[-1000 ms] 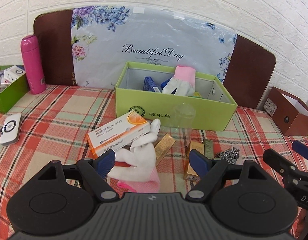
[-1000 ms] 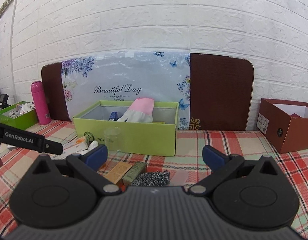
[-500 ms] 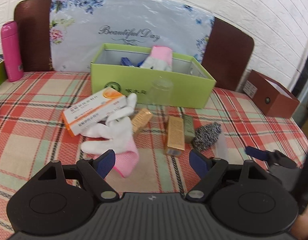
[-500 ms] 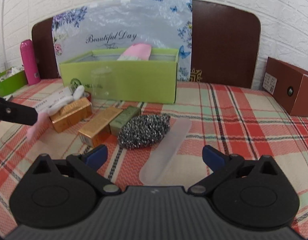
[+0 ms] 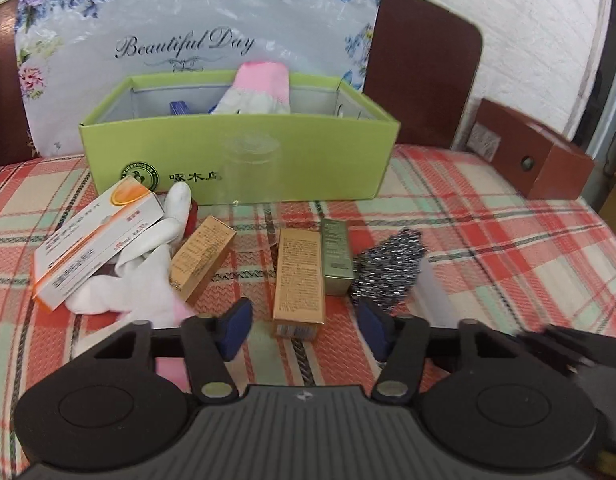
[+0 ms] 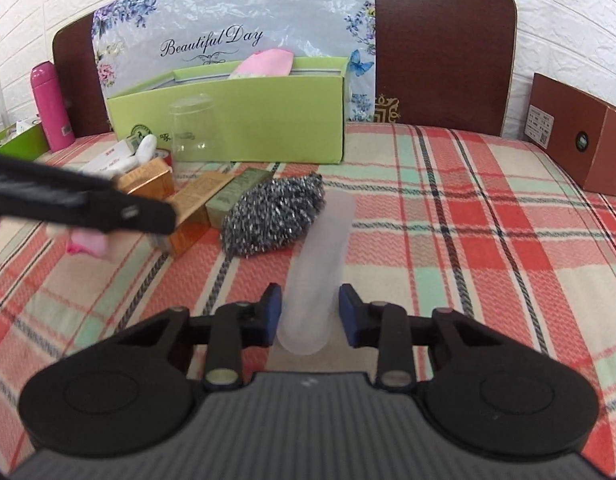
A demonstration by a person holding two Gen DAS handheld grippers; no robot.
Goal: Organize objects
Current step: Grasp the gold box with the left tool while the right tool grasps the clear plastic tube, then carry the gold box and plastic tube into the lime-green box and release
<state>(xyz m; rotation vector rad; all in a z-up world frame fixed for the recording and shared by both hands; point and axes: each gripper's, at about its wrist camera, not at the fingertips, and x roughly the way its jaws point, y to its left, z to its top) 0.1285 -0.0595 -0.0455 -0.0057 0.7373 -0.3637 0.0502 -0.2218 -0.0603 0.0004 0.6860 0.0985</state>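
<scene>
A gold carton (image 5: 300,280) lies flat on the checked cloth, its near end between the fingers of my open left gripper (image 5: 306,330). My right gripper (image 6: 309,312) is open, its blue pads on either side of the near end of a frosted translucent case (image 6: 321,268), not touching it. A steel scourer (image 6: 274,216) lies beside the case; it also shows in the left wrist view (image 5: 387,264). A second gold box (image 5: 202,256), a green carton (image 5: 336,256), a white-and-pink glove (image 5: 148,268) and an orange-white medicine box (image 5: 96,244) lie nearby.
An open green box (image 5: 244,152) at the back holds a pink-and-white glove (image 5: 256,88). A clear glass (image 5: 250,172) stands in front of it. A brown box (image 6: 579,132) sits far right, a pink bottle (image 6: 50,106) far left. The left gripper body (image 6: 80,200) crosses the right wrist view.
Both grippers have dropped and moved forward. The left one now brackets the gold carton. The right one has narrowed and now brackets the frosted case's near end.
</scene>
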